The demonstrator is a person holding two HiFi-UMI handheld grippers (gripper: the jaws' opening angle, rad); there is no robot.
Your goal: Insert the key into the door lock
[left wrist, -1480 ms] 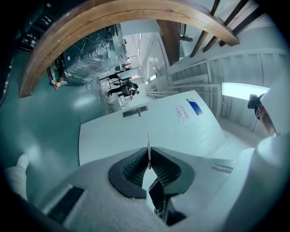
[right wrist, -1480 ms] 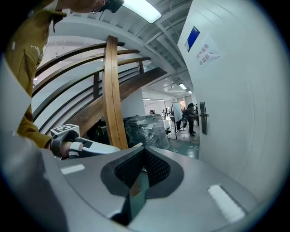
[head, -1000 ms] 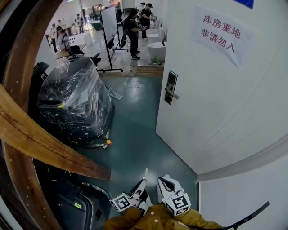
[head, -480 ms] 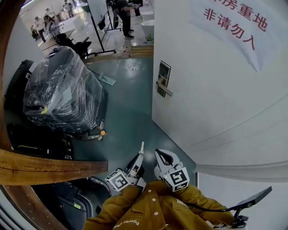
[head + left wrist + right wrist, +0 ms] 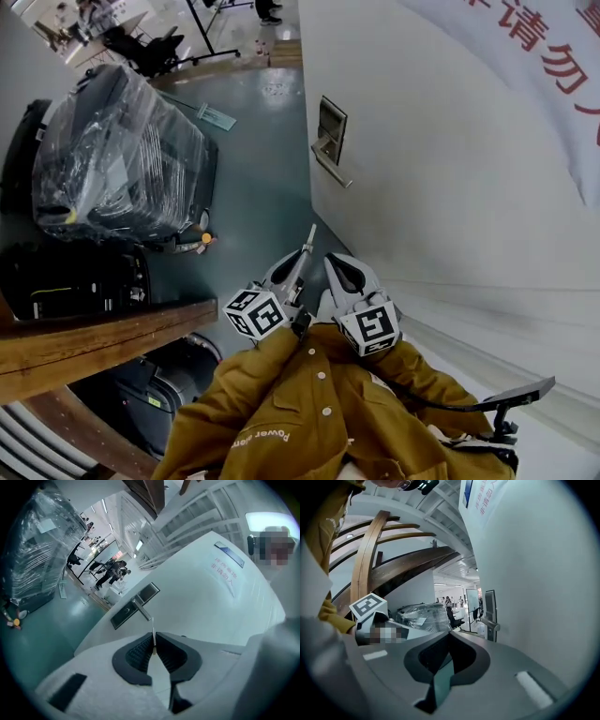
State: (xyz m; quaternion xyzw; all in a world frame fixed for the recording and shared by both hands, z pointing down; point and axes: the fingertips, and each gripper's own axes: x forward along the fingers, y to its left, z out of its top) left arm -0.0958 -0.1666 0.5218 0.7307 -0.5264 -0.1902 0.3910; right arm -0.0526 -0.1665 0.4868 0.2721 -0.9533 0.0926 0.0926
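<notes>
Pinching the key [image 5: 153,636] blade-forward in my left gripper's [image 5: 153,647] fingers to aim at the far-off door lock [image 5: 124,612]; my right gripper's [image 5: 450,638] fingers clenched, empty.

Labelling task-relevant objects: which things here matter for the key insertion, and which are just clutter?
Job: key, left gripper gripping it, lock plate, lever handle, door.
Clutter: plastic-wrapped machine, wooden beam, paper sign, black case.
</notes>
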